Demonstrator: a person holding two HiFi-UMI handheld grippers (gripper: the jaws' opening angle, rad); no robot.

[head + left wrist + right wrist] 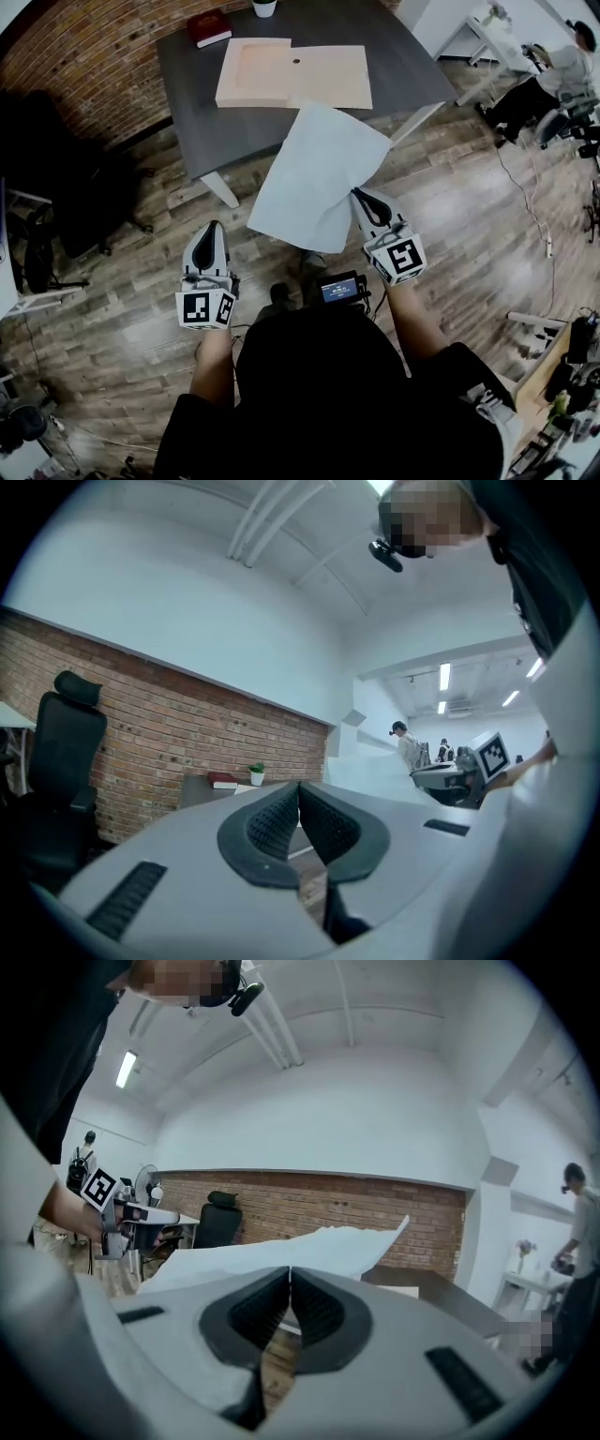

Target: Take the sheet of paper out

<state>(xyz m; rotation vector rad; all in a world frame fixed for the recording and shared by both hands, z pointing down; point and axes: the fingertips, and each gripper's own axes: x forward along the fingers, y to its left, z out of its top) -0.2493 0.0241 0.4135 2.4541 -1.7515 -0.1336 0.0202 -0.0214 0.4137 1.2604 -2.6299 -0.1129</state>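
left claw (208, 230) pressed together w/ nothing in it, over the floor, well apart from the sheet. sheet of paper (314, 178) hangs in the air btwn table (187, 103) edge & the person, clear of the tan folder (300, 75) lying on the table. right claw (361, 197) pinches the sheet's lower right edge. take-out step looks about done; next prob calls for carrying it to a bare spot & letting go w/o creasing.

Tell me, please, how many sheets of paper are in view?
1: the sheet of paper is pinched in the right gripper, held above the floor beside the table. Others may lie hidden inside the tan folder on it.
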